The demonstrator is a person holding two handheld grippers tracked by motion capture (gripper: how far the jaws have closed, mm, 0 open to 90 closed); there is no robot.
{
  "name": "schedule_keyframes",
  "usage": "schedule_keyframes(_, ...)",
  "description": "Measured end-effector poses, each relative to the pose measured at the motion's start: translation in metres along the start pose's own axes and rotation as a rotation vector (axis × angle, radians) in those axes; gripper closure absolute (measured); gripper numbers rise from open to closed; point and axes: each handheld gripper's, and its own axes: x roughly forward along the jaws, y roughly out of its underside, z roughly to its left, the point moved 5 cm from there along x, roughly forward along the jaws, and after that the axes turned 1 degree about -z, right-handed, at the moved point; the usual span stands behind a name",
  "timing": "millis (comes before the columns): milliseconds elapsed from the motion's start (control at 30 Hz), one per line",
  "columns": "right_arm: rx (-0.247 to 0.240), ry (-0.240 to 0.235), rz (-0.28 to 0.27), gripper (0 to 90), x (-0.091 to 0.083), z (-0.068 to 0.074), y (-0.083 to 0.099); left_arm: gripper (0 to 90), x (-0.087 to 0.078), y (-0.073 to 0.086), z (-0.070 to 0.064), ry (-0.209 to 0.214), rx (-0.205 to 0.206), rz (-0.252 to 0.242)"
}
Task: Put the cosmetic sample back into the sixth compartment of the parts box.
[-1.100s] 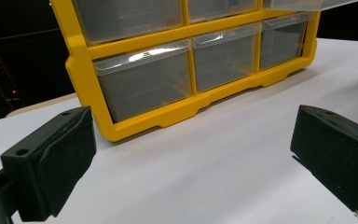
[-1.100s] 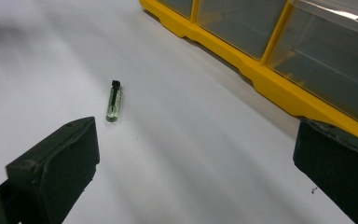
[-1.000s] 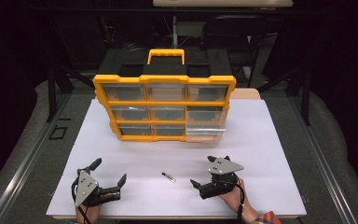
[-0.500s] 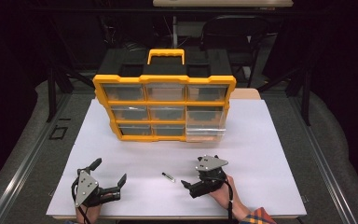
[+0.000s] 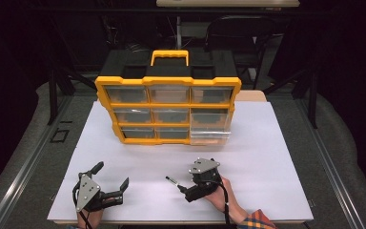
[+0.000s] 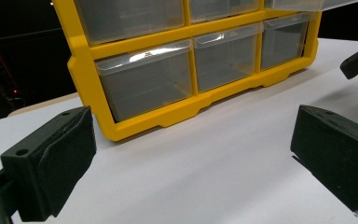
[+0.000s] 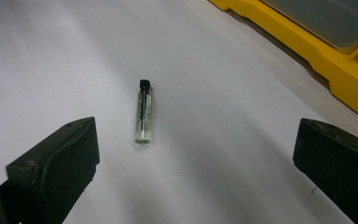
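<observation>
The right tongs (image 5: pixel 185 186) have slid leftward along the bottom of the high view to a small glass vial (image 5: pixel 172 180), jaws spread wide and empty, the vial lying just ahead on the white table (image 5: pixel 276 157). The left tongs (image 5: pixel 110 183), lower left, gape wide too, holding nothing. A yellow drawer organizer (image 5: pixel 167 109) stands at upper centre.

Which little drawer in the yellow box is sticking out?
The bottom-right drawer of the organizer is pulled out toward the person. The other drawers sit flush in the yellow frame.
</observation>
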Motion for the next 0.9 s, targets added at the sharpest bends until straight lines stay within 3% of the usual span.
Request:
schedule_keyframes(700,-0.032,-0.02,0.117,0.2,0.026,0.018,-0.014,0.1,0.0,0.0,0.0,0.002,-0.002,0.006)
schedule_keyframes(800,-0.035,-0.027,0.13,1.9,0.028,0.019,-0.015,0.1,0.0,0.0,0.001,0.003,0.001,0.005)
schedule_keyframes(900,-0.033,-0.028,0.147,9.5,0.032,0.021,-0.018,0.1,0.0,0.0,0.001,0.001,-0.005,0.005)
